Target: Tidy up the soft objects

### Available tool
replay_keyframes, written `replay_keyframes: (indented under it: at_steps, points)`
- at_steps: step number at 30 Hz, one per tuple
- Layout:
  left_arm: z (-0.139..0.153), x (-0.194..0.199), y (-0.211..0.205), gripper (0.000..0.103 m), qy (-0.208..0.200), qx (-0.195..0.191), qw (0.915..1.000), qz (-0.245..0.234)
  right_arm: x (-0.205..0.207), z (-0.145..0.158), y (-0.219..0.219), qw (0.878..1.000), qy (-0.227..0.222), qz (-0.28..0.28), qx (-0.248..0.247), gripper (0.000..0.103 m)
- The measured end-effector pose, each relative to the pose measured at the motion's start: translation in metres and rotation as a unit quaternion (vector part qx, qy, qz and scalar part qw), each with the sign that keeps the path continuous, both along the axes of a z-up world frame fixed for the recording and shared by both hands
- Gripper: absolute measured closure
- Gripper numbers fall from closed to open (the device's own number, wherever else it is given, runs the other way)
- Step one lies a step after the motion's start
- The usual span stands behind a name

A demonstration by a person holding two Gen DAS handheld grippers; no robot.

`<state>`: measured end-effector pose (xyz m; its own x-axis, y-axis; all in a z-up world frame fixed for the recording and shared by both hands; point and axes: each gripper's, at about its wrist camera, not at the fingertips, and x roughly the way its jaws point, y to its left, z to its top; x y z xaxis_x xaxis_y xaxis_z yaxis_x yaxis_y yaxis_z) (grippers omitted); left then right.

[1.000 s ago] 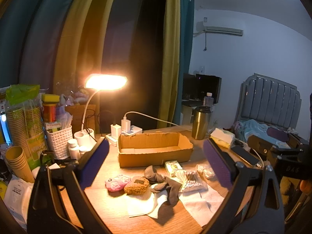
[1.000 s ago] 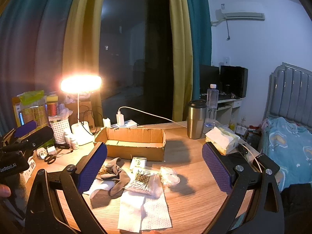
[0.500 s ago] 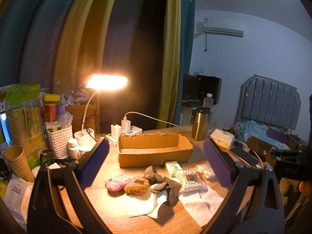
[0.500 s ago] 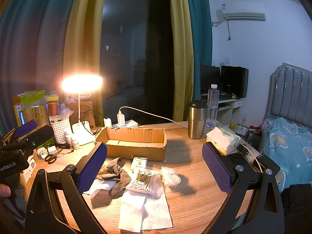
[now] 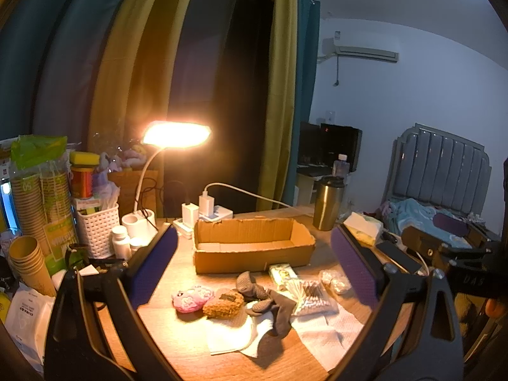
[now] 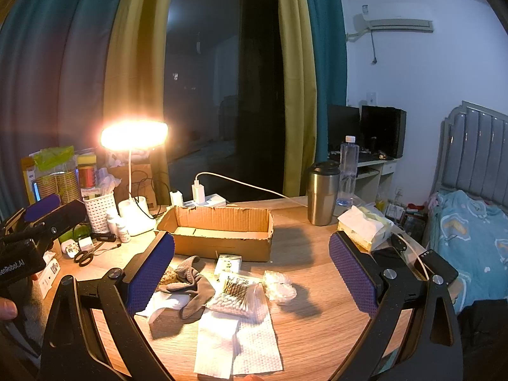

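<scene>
An open cardboard box (image 5: 254, 249) (image 6: 219, 231) sits mid-table. In front of it lie a pink plush (image 5: 191, 297), a brown knitted piece (image 5: 223, 303), a grey sock (image 5: 270, 298) (image 6: 193, 285), a bag of cotton swabs (image 5: 309, 292) (image 6: 235, 295), a clear wrapped bundle (image 5: 333, 281) (image 6: 279, 287), a small printed pack (image 5: 281, 273) (image 6: 227, 263) and white paper towels (image 5: 324, 333) (image 6: 238, 339). My left gripper (image 5: 254, 270) is open and empty, held above the pile. My right gripper (image 6: 252, 273) is open and empty, above the swabs.
A lit desk lamp (image 5: 176, 133), a white basket (image 5: 96, 230), stacked paper cups (image 5: 28, 266) and bottles crowd the left. A steel tumbler (image 5: 327, 203) (image 6: 320, 193), a tissue pack (image 6: 365, 225), a power strip (image 6: 203, 200) and scissors (image 6: 85, 254) stand around. A bed (image 6: 470, 231) is at the right.
</scene>
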<state>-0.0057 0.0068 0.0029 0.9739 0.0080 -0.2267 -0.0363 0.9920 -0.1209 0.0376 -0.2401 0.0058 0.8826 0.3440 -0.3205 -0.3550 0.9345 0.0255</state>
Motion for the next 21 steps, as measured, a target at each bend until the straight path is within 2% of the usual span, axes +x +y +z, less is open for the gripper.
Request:
replay_keyframes:
  at_steps: [11,21]
  points:
    - [-0.002,0.004,0.005,0.005,0.006,-0.003,1.0000,0.004,0.003,-0.003,0.001,1.000,0.005,-0.002,0.001,0.003]
    - [-0.035,0.037,0.020,0.005,0.066,-0.005,0.9974,0.028,0.043,-0.032,-0.008,0.999,0.048,-0.016,-0.007,0.003]
